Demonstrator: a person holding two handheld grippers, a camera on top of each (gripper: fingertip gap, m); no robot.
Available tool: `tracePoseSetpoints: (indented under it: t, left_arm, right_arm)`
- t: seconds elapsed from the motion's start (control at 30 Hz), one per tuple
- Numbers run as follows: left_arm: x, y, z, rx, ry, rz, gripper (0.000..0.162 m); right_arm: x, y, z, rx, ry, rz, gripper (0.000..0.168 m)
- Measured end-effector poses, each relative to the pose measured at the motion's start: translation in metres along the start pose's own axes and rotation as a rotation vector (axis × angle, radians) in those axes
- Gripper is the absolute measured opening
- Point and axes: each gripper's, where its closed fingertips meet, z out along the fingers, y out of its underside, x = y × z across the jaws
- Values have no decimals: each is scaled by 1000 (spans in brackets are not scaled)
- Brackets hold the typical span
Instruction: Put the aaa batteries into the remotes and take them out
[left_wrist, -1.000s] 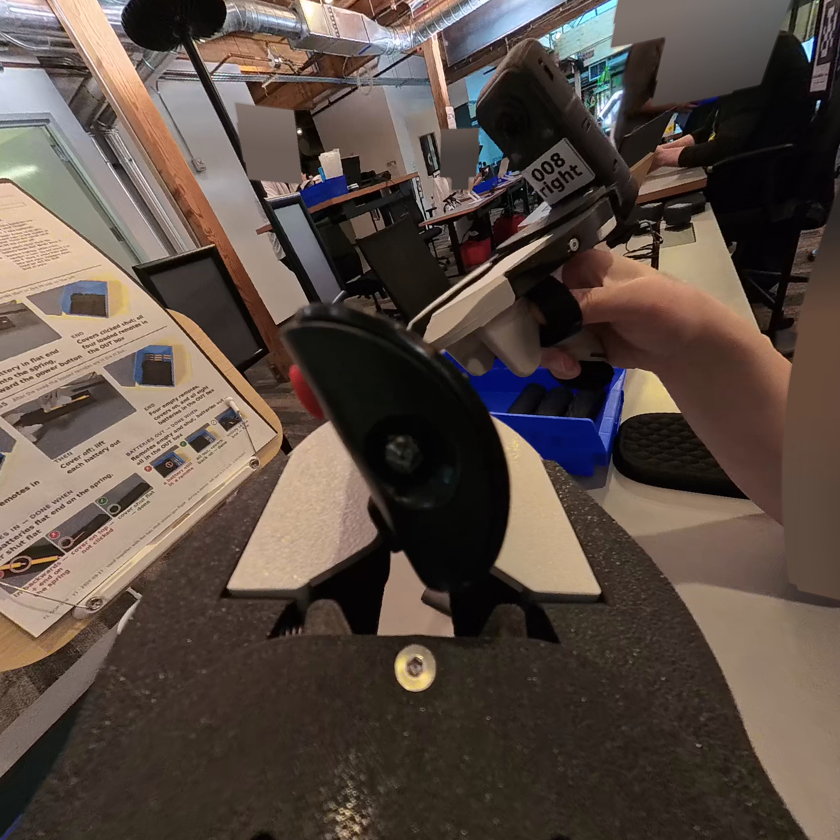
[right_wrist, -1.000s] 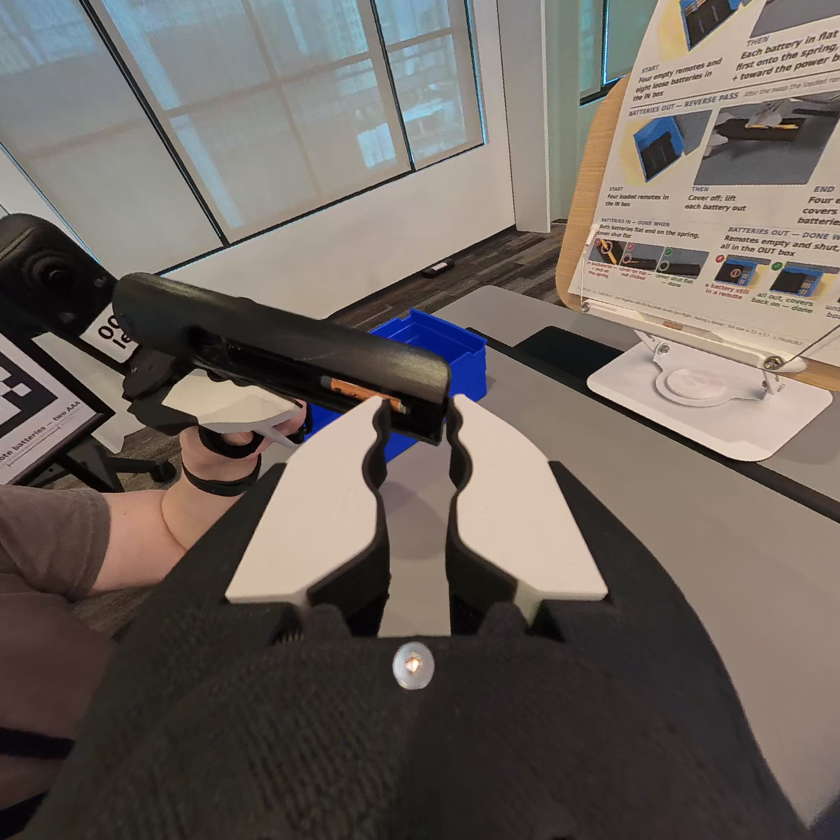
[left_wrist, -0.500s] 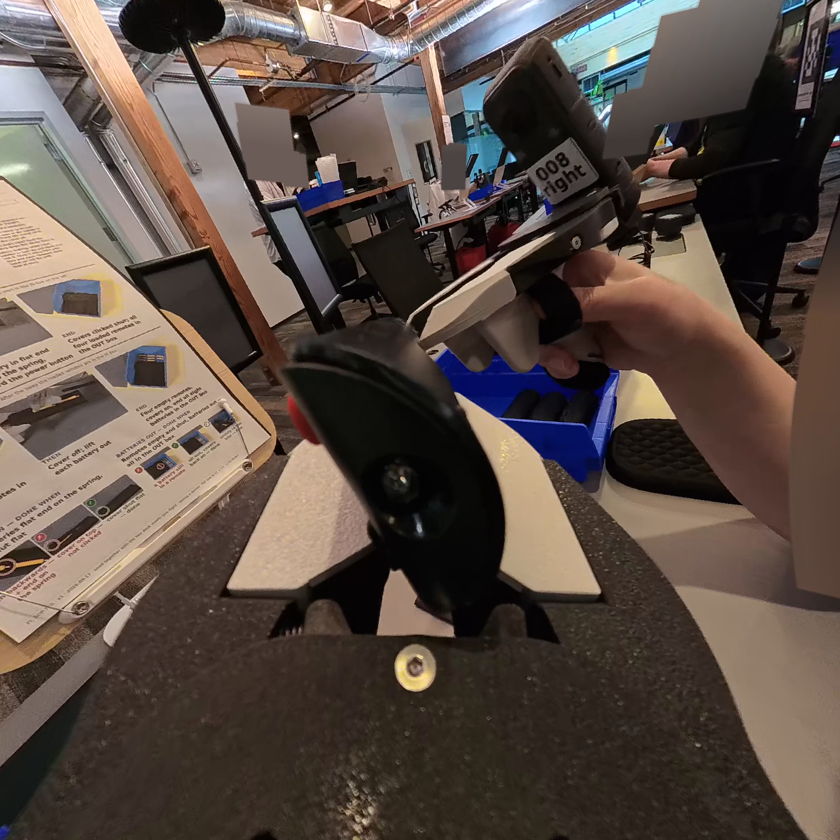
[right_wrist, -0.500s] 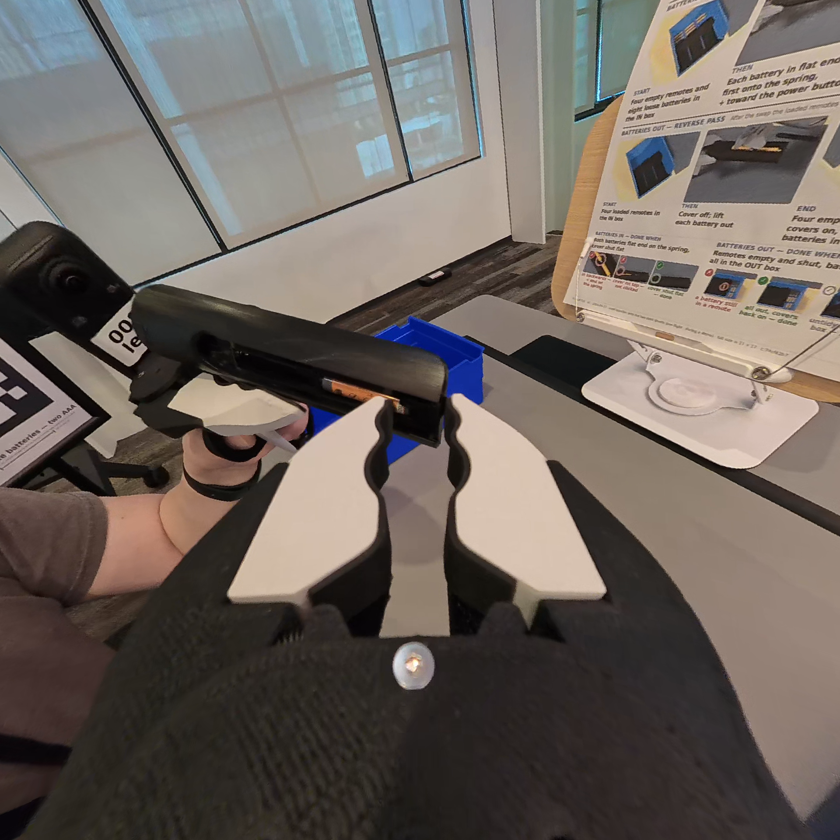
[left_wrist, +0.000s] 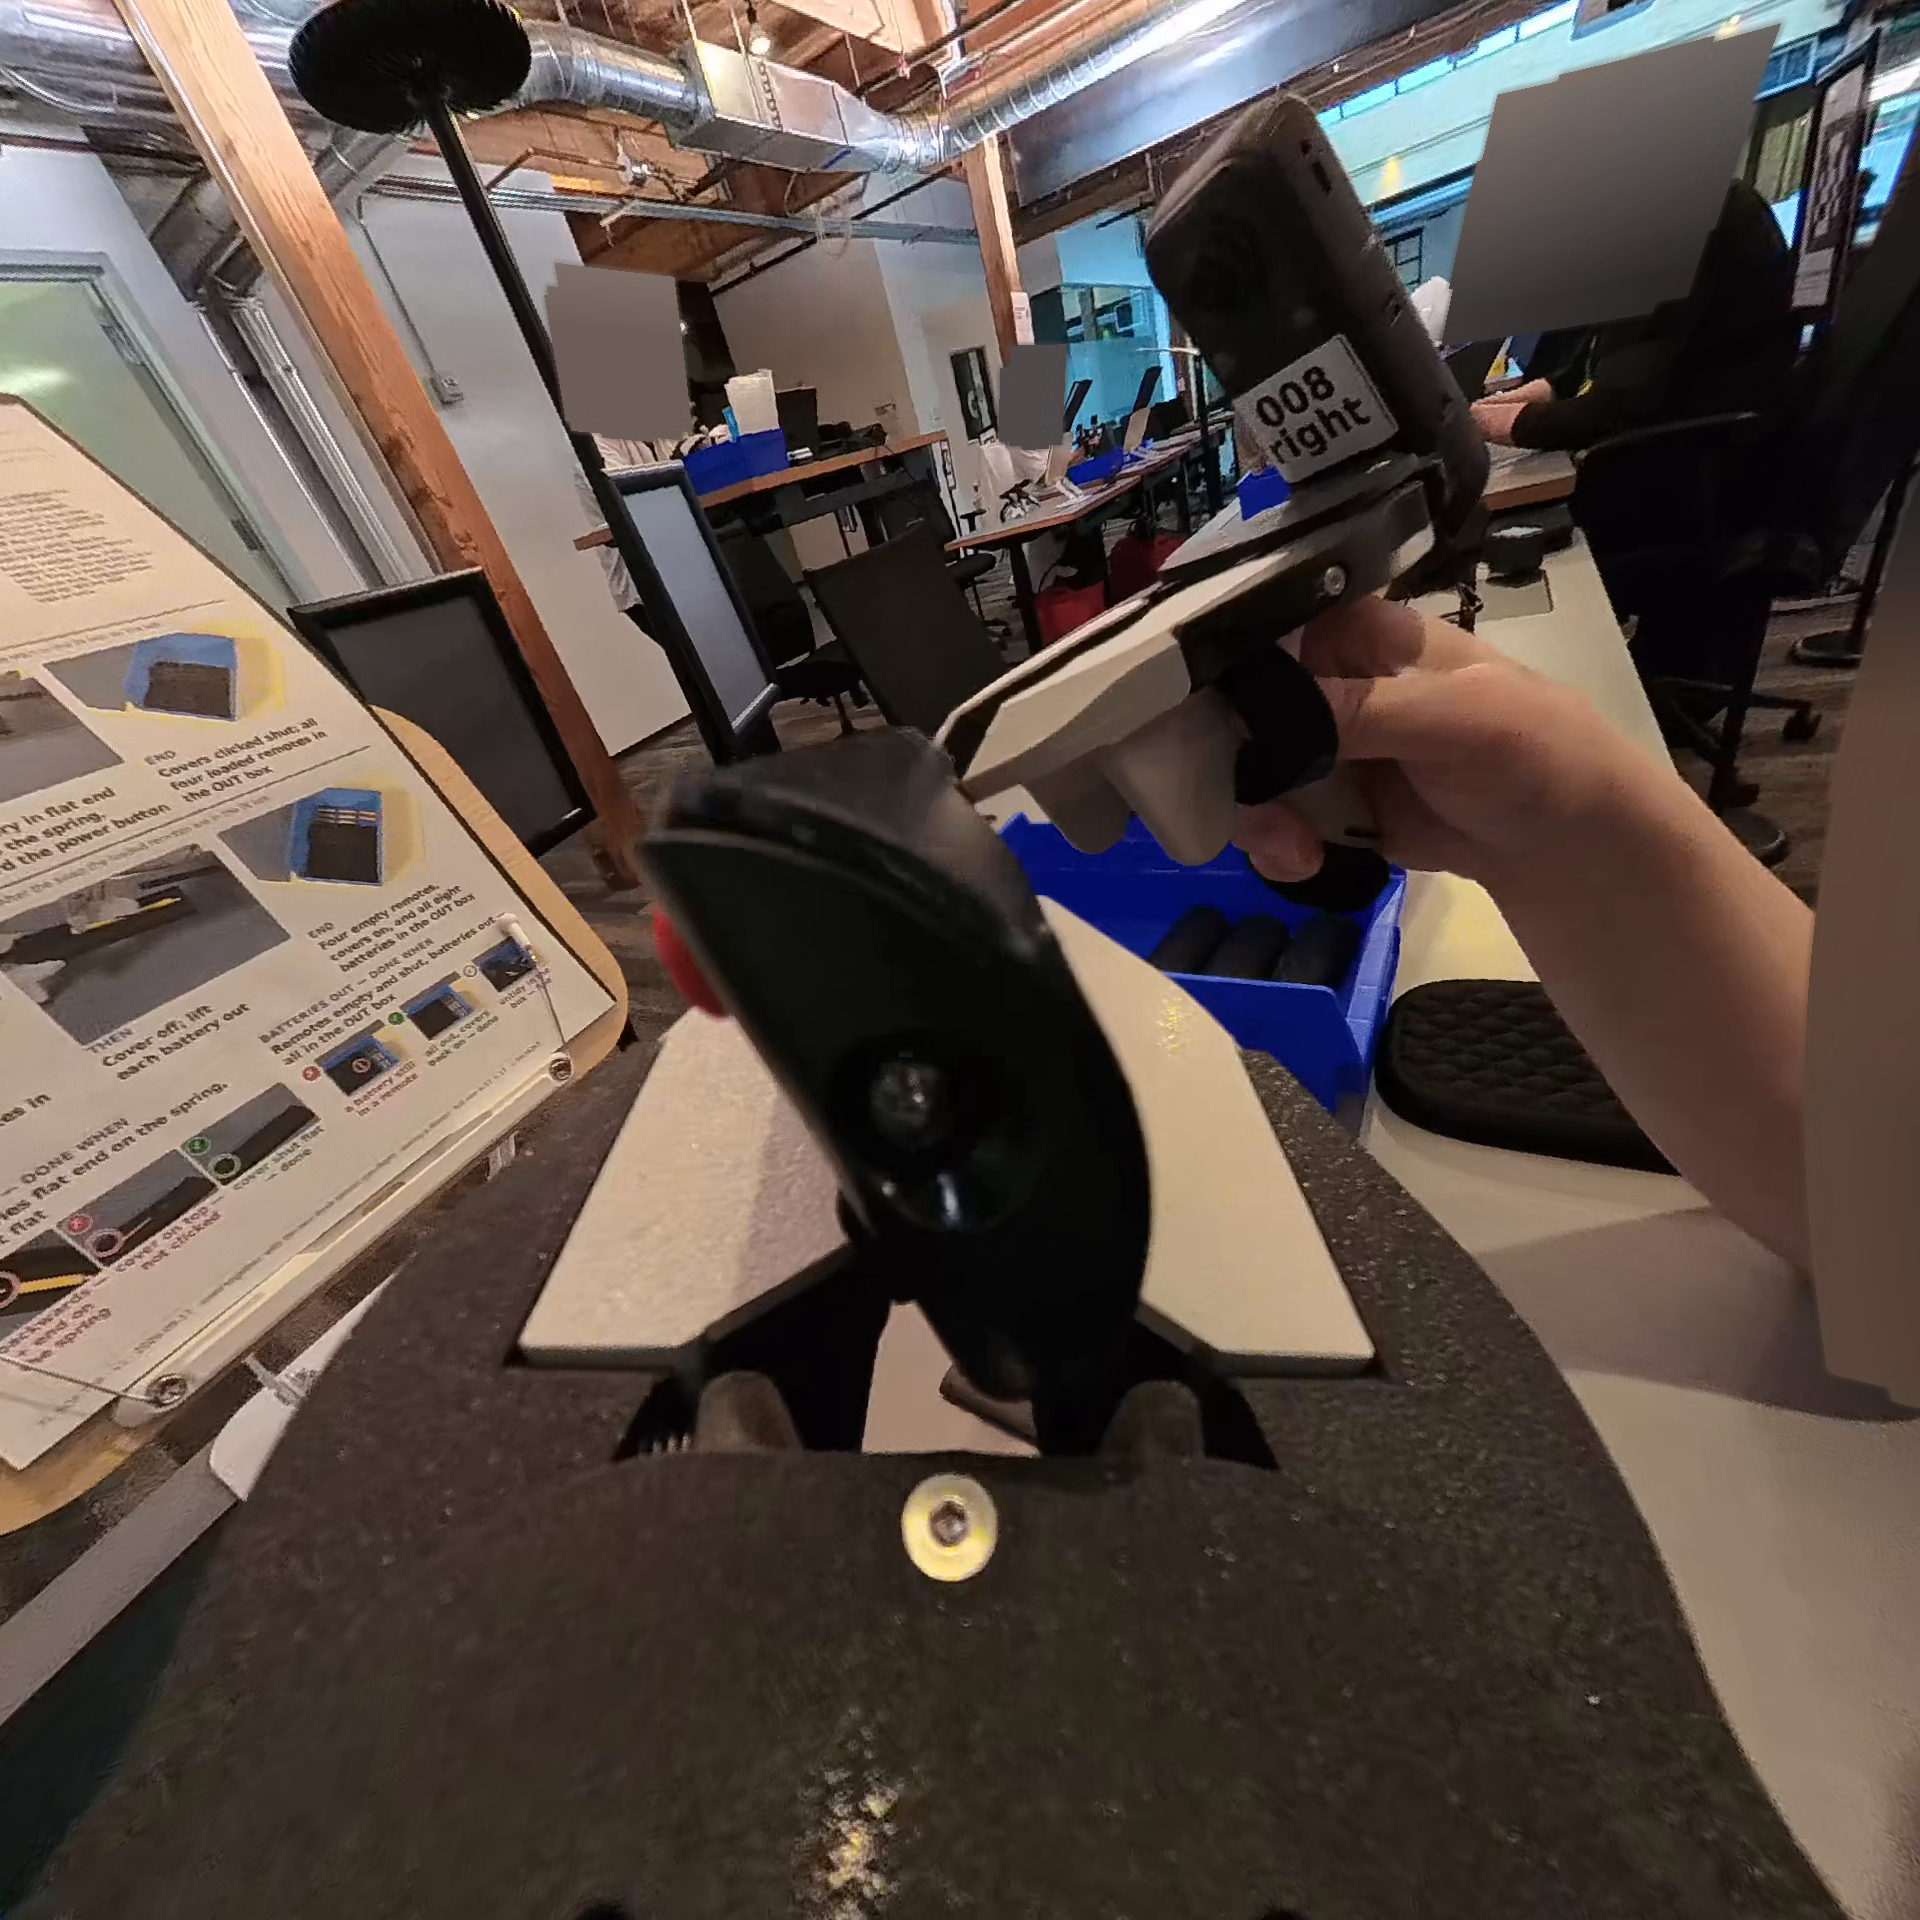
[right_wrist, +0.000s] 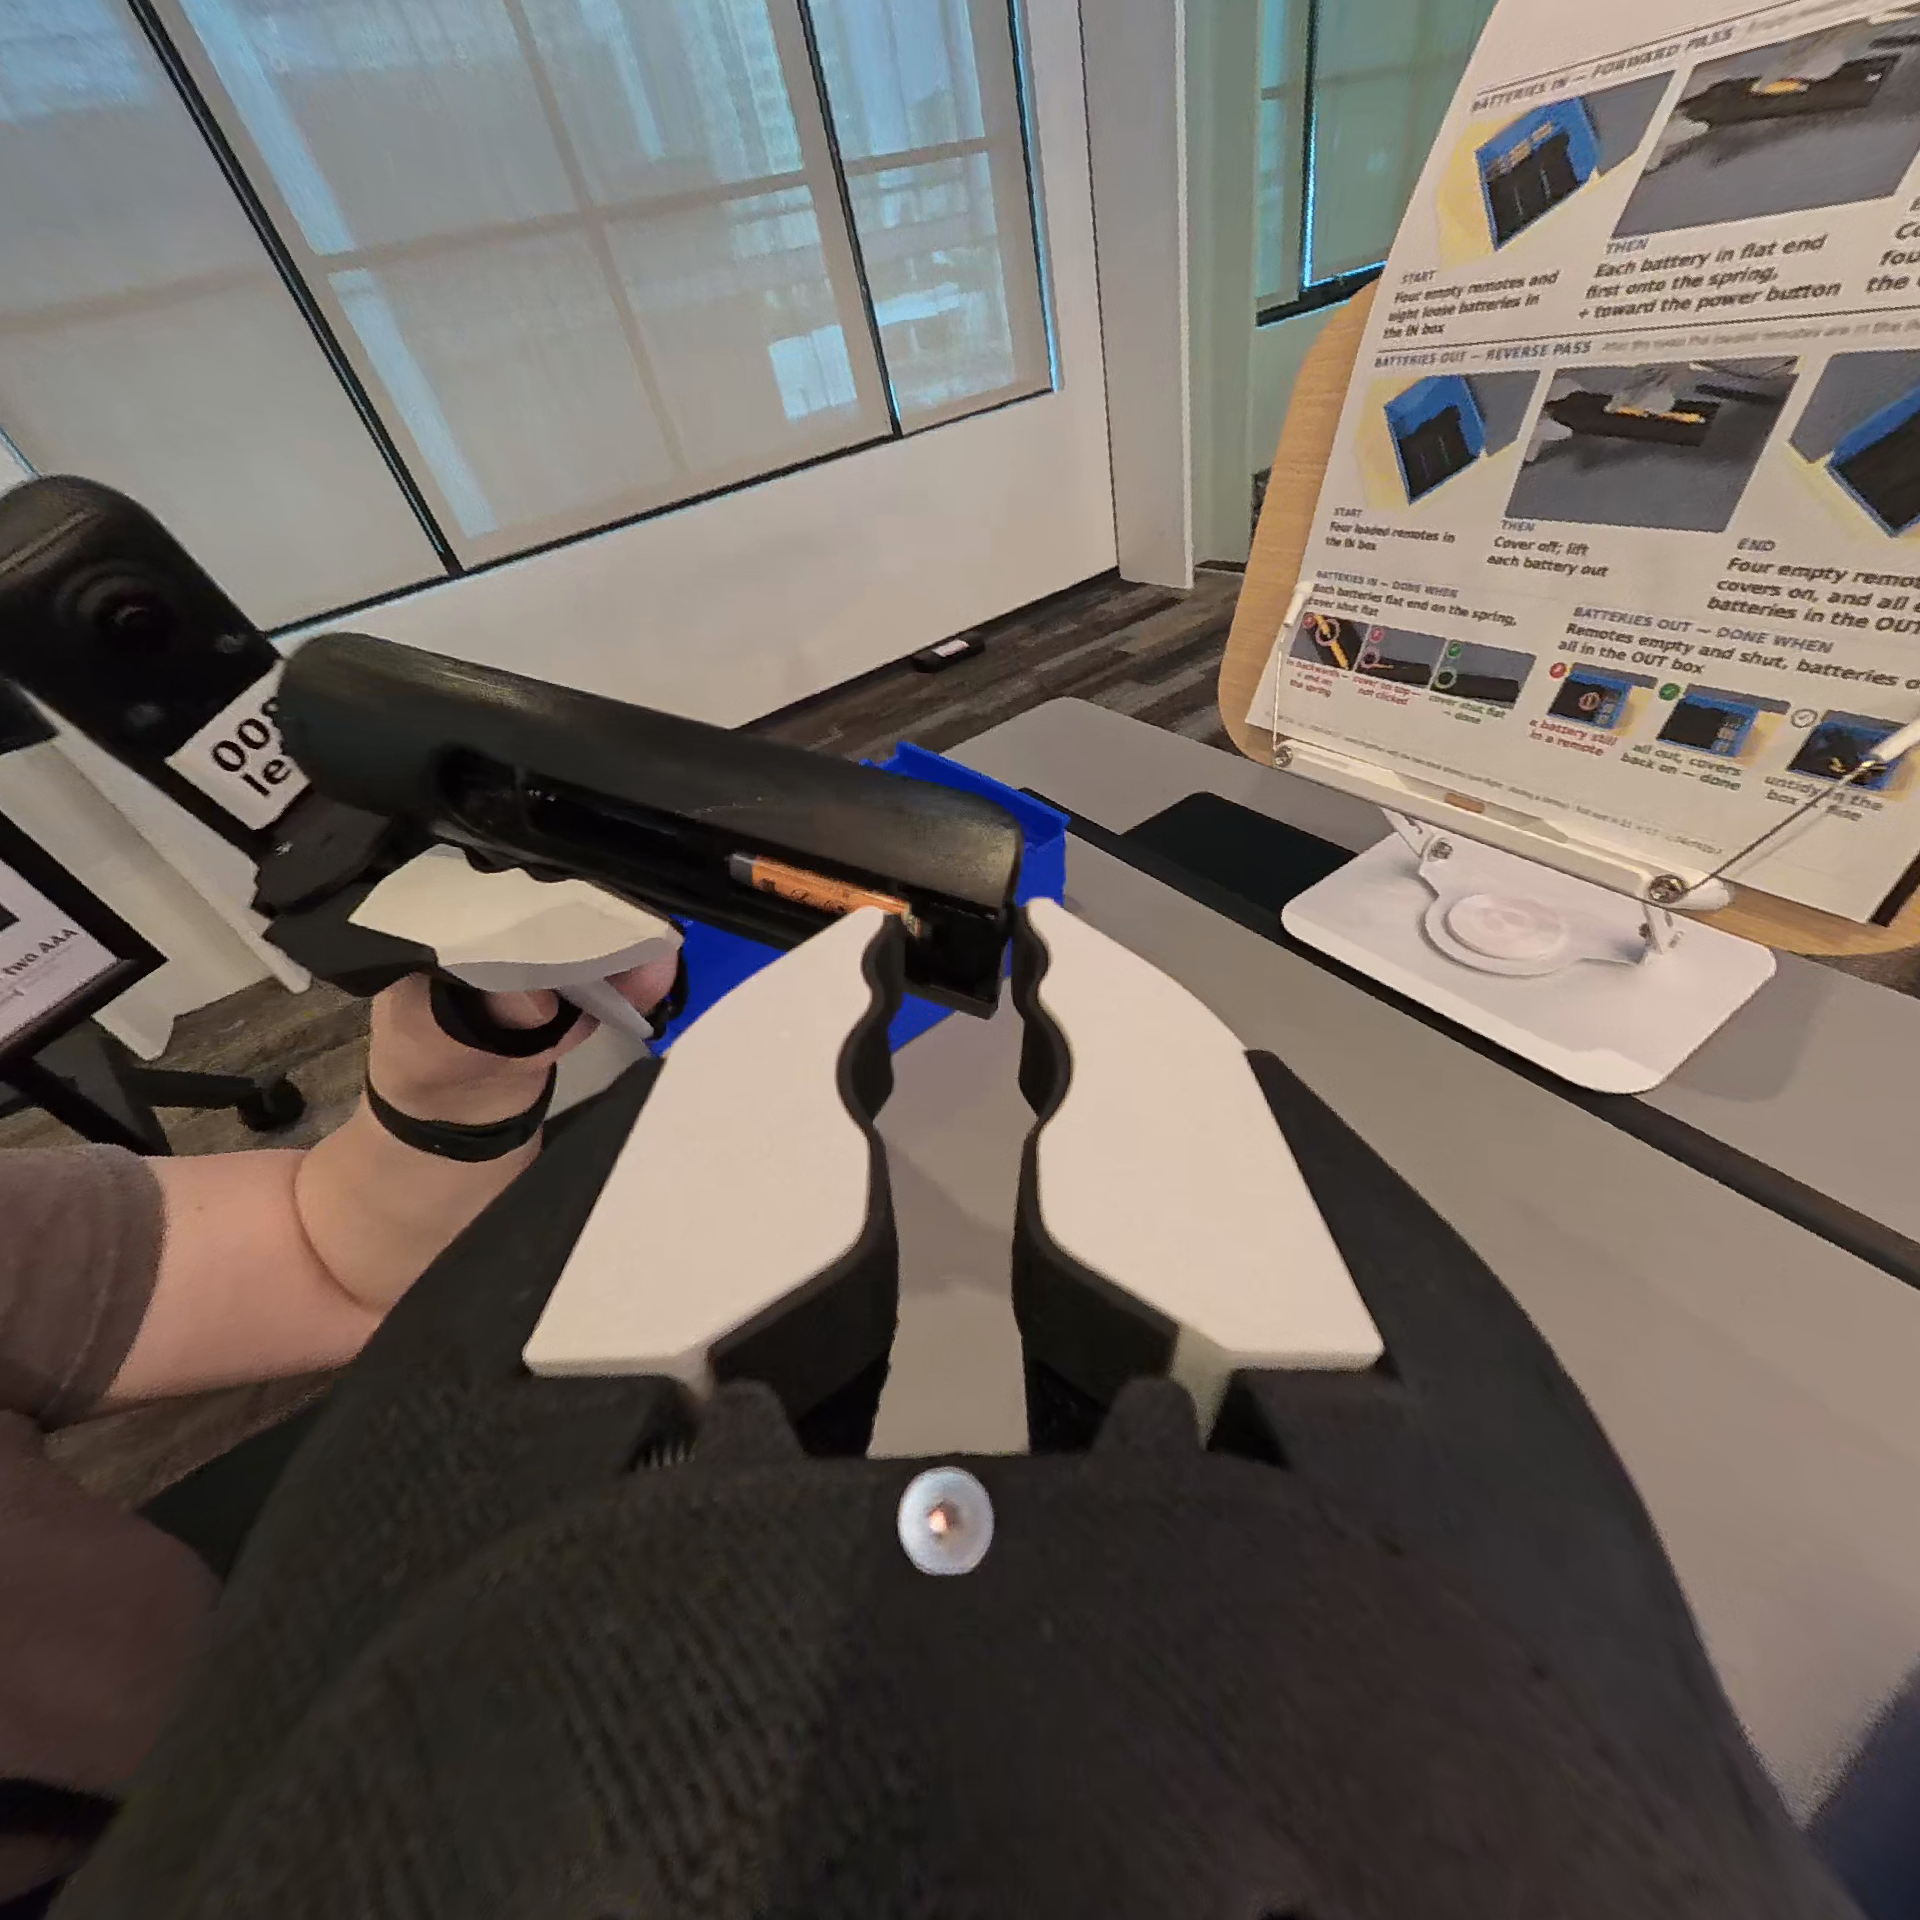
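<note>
Remote (left_wrist: 914, 1039) sits clamped end-on between my left gripper (left_wrist: 935, 1049) fingers, held up above the table (left_wrist: 1662, 1351), blue bin (left_wrist: 1299, 997) behind. From my right view, my right gripper (right_wrist: 951, 925) is parted and empty, its tips at the remote's open bay, where an orange battery (right_wrist: 821, 883) lies.

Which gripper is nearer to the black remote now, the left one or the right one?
Left. The left gripper is shut on the remote. The right gripper is open, its tips just beside the remote's open battery end.
</note>
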Motion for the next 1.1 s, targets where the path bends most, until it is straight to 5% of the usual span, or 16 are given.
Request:
tracePoseSetpoints:
  t: [0.07,0.1,0.4,0.43,0.87,1.03,1.07,1.1]
  left_arm:
    - [1,-2,-1,8,10,-8,84]
    - [2,-2,0,10,12,-11,19]
    - [1,-1,1,11,6,-21,19]
    - [1,0,1,7,2,-14,97]
    - [3,-5,-1,28,-12,17,79]
    - [1,-4,-1,27,-5,-2,82]
    - [1,-2,-1,19,-4,-5,95]
    - [1,-2,0,18,4,-24,84]
  right_arm:
    - [-1,-2,-2,8,-21,13,21]
    - [-2,-3,-4,15,-29,22,20]
    - [1,-3,-3,17,9,3,19]
    - [1,-3,-2,14,17,-2,19]
    - [-2,-6,-3,-1,105,-120,18]
    - [0,-5,-2,-15,113,-129,18]
    - [1,-3,-2,-27,115,-126,18]
    - [1,-3,-2,-27,114,-124,18]
